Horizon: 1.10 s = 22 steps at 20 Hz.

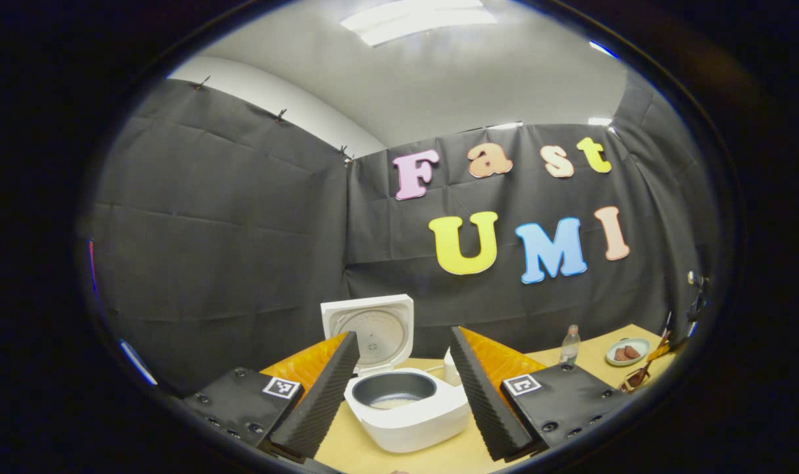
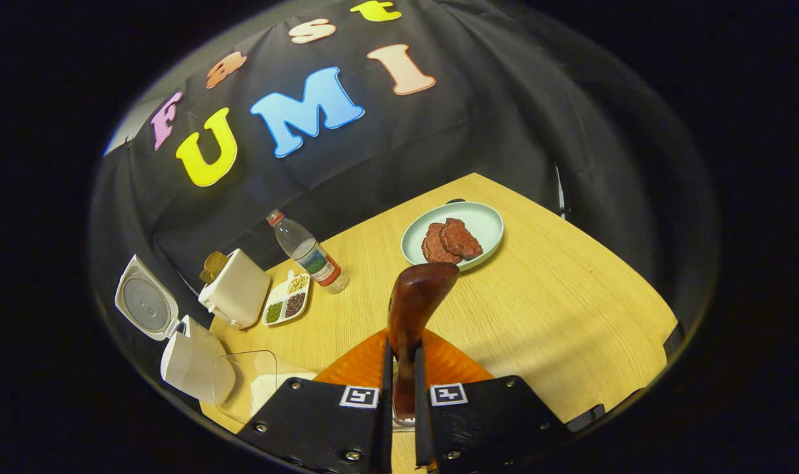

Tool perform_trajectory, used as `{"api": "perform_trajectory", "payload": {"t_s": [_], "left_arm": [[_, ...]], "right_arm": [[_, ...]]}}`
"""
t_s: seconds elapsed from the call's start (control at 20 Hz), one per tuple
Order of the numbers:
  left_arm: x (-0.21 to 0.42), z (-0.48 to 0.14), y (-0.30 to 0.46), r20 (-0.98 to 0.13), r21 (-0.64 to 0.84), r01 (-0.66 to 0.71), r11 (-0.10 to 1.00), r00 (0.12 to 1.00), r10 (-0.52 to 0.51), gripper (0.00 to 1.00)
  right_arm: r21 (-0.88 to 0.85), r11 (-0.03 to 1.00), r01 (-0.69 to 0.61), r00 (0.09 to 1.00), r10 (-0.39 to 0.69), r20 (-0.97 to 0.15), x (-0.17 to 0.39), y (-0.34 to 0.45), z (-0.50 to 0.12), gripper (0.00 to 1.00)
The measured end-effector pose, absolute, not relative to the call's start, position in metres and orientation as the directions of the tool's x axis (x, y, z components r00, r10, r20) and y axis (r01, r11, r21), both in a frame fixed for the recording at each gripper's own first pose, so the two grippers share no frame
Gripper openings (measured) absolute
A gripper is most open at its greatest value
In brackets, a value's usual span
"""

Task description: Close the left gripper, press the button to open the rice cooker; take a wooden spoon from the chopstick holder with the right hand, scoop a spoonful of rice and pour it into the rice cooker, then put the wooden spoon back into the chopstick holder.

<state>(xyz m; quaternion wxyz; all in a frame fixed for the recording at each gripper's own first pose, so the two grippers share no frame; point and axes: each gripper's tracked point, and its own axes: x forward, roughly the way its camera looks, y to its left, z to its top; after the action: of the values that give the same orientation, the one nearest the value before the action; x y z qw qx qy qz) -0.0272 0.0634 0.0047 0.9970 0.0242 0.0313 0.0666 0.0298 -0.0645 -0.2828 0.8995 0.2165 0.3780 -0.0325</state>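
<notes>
On the pale wooden tabletop [image 2: 538,309] sits the white rice cooker [image 1: 409,411], and its lid [image 1: 371,327] stands straight up, so the button step looks done. Some rice seems to lie at the bottom of its grey inner pot [image 1: 394,388]. The left gripper [image 1: 405,395] is spread wide, with the cooker showing between its two fingers. It touches nothing, most likely waiting out of the way so the other hand has room.

The right gripper [image 2: 400,388] is pinching the dark brown wooden spoon [image 2: 412,309] tight by its handle. The spoon sticks out forward, with its rounded bowl up in the air over the tabletop. No rice can be seen on it from this side.

From the right gripper view, the cooker is at about 8 o'clock, near the edge. Just beside it, closer to the gripper, is a clear glass container with white rice [image 2: 258,388]. That is likely where the scoop has to come from. A white boxy holder [image 2: 236,296] stands at about 10 o'clock and may be the chopstick holder. Near it are a small divided dish of beans [image 2: 286,299] and a clear plastic bottle [image 2: 307,253]. A pale green plate with brown pieces [image 2: 482,217] sits at 1 o'clock.

Next, the spoon probably has to swing left toward the rice.
</notes>
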Motion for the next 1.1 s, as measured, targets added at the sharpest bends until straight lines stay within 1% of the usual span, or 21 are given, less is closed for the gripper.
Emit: {"api": "perform_trajectory", "payload": {"t_s": [0.35,0.45,0.5,0.55,0.75,0.95,1.0,1.05,1.1], "left_arm": [[-0.017,-0.012,0.079,-0.077,0.003,-0.095,0.995,0.992,0.095,0.96],[-0.017,-0.017,0.087,-0.081,-0.007,-0.09,0.996,0.993,0.089,0.94],[-0.019,-0.02,0.095,-0.084,-0.007,-0.094,0.996,0.992,0.093,0.99],[-0.018,-0.024,0.1,-0.09,-0.013,-0.092,0.996,0.992,0.09,0.96],[-0.017,-0.037,0.119,-0.113,-0.045,-0.084,0.995,0.99,0.078,0.96],[-0.019,-0.039,0.147,-0.108,-0.029,-0.092,0.995,0.99,0.088,0.96],[-0.019,-0.04,0.153,-0.108,-0.022,-0.096,0.995,0.99,0.093,0.94],[-0.019,-0.04,0.16,-0.108,-0.016,-0.1,0.995,0.989,0.097,0.96],[-0.021,-0.042,0.166,-0.112,-0.013,-0.102,0.995,0.989,0.1,0.96]], "right_arm": [[0.298,0.937,0.183,0.806,0.03,-0.591,0.036,-0.066,-0.213,0.14],[0.304,0.936,0.176,0.828,0.026,-0.561,0.037,-0.059,-0.195,0.14],[0.311,0.935,0.172,0.835,0.029,-0.55,0.037,-0.052,-0.189,0.14],[0.314,0.935,0.167,0.84,0.032,-0.542,0.038,-0.045,-0.183,0.14],[0.334,0.935,0.123,0.86,0.068,-0.506,0.037,-0.007,-0.166,0.14],[0.359,0.931,0.059,0.869,0.129,-0.477,0.035,0.039,-0.161,0.14],[0.357,0.933,0.042,0.869,0.143,-0.474,0.034,0.05,-0.163,0.14],[0.356,0.934,0.024,0.865,0.159,-0.476,0.032,0.061,-0.165,0.14],[0.355,0.935,0.006,0.86,0.177,-0.479,0.031,0.072,-0.169,0.14]]}}
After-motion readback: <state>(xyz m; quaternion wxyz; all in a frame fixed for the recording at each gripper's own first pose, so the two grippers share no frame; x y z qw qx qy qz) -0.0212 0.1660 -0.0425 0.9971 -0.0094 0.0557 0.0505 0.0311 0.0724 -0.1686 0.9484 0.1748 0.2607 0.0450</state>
